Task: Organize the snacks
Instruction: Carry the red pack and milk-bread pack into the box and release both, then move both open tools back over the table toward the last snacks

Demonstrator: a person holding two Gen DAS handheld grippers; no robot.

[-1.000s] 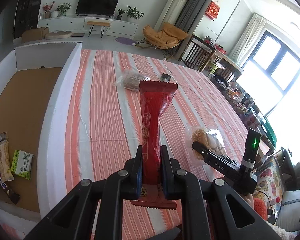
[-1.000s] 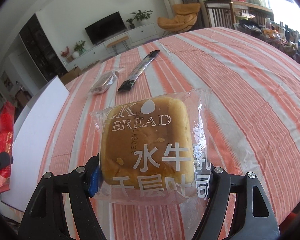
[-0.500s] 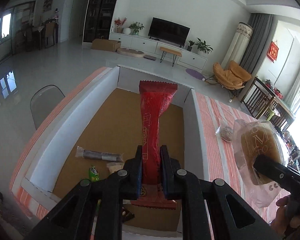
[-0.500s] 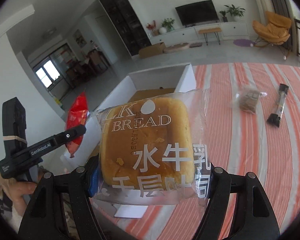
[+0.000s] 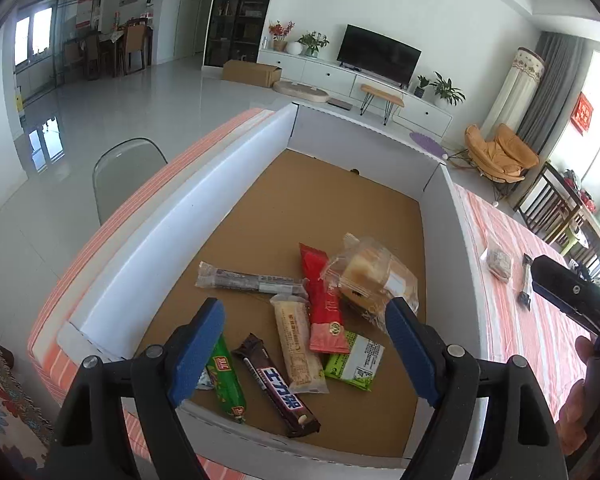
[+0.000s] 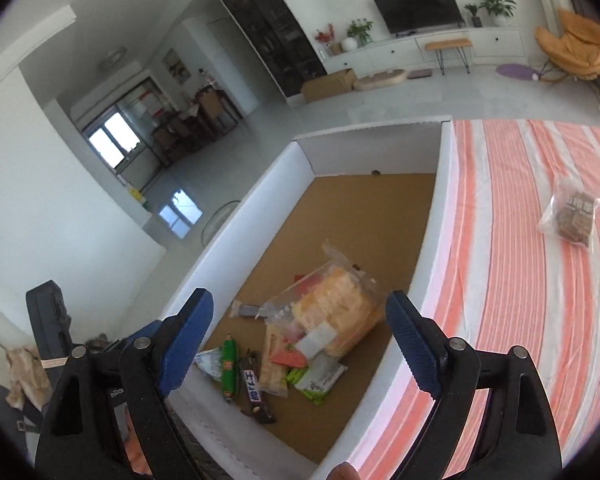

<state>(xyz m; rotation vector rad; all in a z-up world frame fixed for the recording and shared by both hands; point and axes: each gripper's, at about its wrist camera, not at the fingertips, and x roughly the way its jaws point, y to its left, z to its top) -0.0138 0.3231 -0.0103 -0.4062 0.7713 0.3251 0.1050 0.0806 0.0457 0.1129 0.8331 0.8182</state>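
Lying in box (image 5: pixel 148 240), bread pack (image 5: pixel 374 276), lettering illegible

Left wrist view: we look forward and down along the left tongs (image 5: pixel 302 344) from above the near end of the box (image 5: pixel 172 216), close to the snack pile (image 5: pixel 300 320), facing the TV wall (image 5: pixel 380 56). The right tongs (image 5: pixel 568 292) enter at the right edge.

Right wrist view: we look along the right tongs (image 6: pixel 300 340) from above the box's (image 6: pixel 260 200) near right corner, tilted down and leftward, a little farther from the snack pile (image 6: pixel 300 340). The left tongs' handle (image 6: pixel 52 320) shows at lower left.

Both views share the box interior, the pile, the striped worktop (image 5: pixel 520 320) (image 6: pixel 500 240) and the TV wall (image 6: pixel 416 8).
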